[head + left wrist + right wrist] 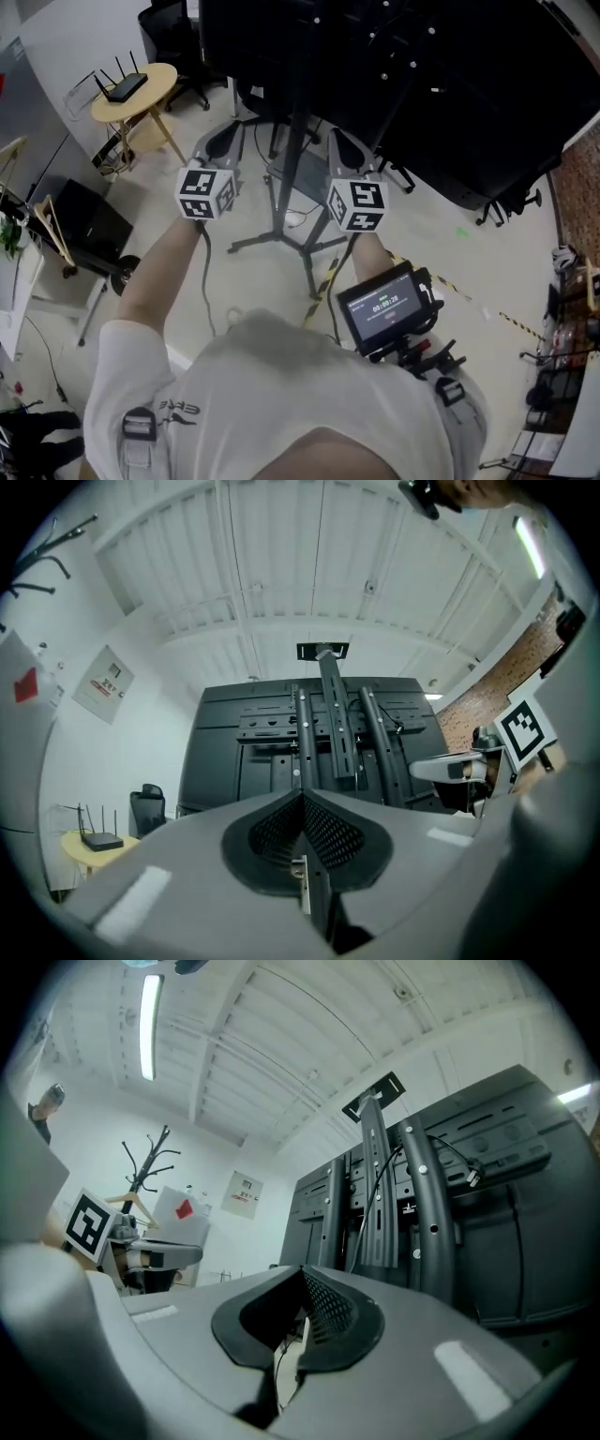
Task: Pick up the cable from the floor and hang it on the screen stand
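The black screen stand (298,131) rises just ahead of both grippers, with its legs spread on the floor. In the gripper views its rails (333,714) (380,1194) fill the middle. A thin black cable (441,1152) is draped over the rails and ends in a small plug; it also shows in the left gripper view (386,726). My left gripper (223,141) (302,797) is raised toward the stand, shut with nothing between its pads. My right gripper (339,141) (302,1271) is raised beside it, its tips meeting and holding nothing that I can make out.
A round wooden table (141,94) with a router stands at the back left, office chairs (173,37) behind it. A black case (89,220) lies at the left. Yellow-black tape (328,277) runs over the floor. A coat rack (155,1162) stands by the far wall.
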Tool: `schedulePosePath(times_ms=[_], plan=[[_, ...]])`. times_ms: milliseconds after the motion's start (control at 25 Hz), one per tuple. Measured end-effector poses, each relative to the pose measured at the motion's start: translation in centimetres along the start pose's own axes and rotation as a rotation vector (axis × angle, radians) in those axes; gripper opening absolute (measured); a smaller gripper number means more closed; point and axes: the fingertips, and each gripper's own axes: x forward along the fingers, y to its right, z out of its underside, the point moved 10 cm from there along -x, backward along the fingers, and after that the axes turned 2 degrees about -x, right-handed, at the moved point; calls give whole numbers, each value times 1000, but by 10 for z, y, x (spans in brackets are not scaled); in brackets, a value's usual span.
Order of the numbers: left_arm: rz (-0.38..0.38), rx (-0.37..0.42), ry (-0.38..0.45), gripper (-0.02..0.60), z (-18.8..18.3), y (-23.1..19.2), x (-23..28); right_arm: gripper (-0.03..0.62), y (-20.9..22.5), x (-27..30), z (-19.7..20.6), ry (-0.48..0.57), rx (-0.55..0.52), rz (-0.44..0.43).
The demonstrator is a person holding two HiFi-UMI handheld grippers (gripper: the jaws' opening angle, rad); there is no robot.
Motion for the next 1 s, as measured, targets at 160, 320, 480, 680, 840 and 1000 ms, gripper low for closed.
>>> schedulePosePath(times_ms=[160,320,480,680,840,1000], plan=[[-87,26,13,3,2,63,-40,14,9,-46,10,17,25,-105],[-172,40,10,3,8,95,-91,14,-11,-76,26,5,54,-207],[-254,48,-17,3,3,102,-128,14,-38,-81,31,-24,88,-298],[-353,57,-39,3,1,109,-168,14,-68,-87,31,-26,119,-413],[-410,61,-50,3,-2,112,-196,14,-91,-94,26,-28,123,-479],[-438,68,-58,3,-6,115,-213,14,-107,-97,22,-35,128,-516]])
